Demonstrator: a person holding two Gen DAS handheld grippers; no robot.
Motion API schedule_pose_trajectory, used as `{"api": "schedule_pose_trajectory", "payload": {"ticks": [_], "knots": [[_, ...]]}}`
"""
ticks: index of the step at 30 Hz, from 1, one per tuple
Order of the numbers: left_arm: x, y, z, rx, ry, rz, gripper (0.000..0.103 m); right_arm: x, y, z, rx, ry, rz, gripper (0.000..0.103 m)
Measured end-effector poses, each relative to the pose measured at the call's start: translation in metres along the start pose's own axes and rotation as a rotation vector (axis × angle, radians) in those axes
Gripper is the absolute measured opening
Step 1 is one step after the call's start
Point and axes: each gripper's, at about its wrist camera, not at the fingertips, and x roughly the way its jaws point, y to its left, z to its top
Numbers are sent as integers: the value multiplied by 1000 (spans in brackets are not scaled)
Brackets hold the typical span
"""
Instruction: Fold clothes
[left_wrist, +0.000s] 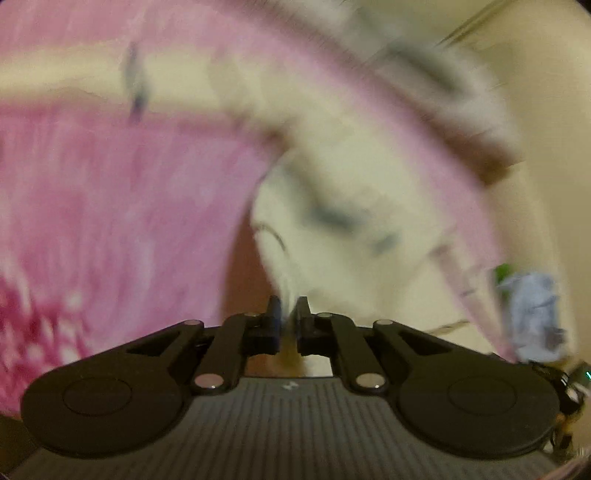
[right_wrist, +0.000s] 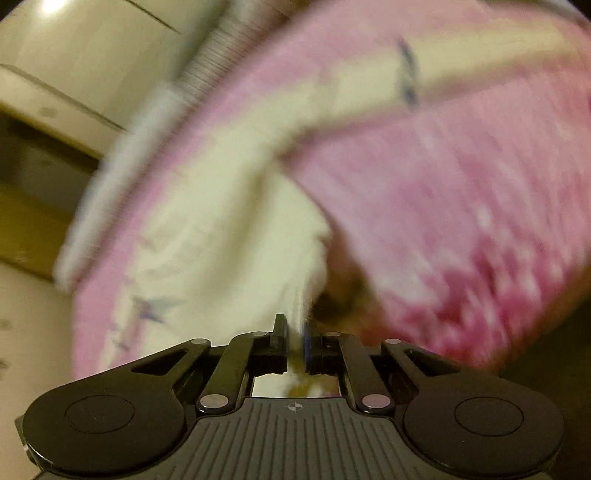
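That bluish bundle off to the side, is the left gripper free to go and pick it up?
Probably not yet. The left gripper has its jaws shut on the white garment, so it would have to let go first. The bluish bundle lies off to its right, apart from the gripper.

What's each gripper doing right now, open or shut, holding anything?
Left gripper: shut on the cream garment.
Right gripper: shut on the same garment.
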Motion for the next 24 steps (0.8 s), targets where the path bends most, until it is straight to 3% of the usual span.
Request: {"api": "schedule_pose_trajectory", "payload": {"ticks": [1,3,6,7,9,12,15,17,19,20,21,22,24], "knots": [[-17,-7,-4,27,-28,4,5,-10,5,3,-16,-17,4,6],[-37,-10,-15,51,-39,38,5,-17,0,3,-14,5,-85,6],[-8,25,-50,-58,121,200,2,11,-39,-16,76,167,-288,6],[2,31,-57,-86,139,234,0,21,-47,-23,97,203,-325,6],[9,29,-61,-80,131,262,0,28,-47,-33,91,207,-337,6],[-5,4,-60,6,83,191,0,18,-28,-34,27,135,-252,6],[4,6,-70,61,187,259,0,16,-39,-38,7,180,-339,6],[6,15,-67,-5,194,261,0,23,-55,-39,51,230,-401,7],[4,14,-55,-52,132,234,14,22,-53,-30,92,192,-388,24],[7,11,-49,-40,118,244,30,22,-51,-27,94,164,-380,30],[13,8,-44,-19,111,260,37,23,-45,-24,67,126,-370,43],[19,7,-40,3,107,273,36,26,-40,-22,38,104,-363,50],[37,9,-36,27,117,292,36,42,-35,-16,-3,106,-360,51]]}}
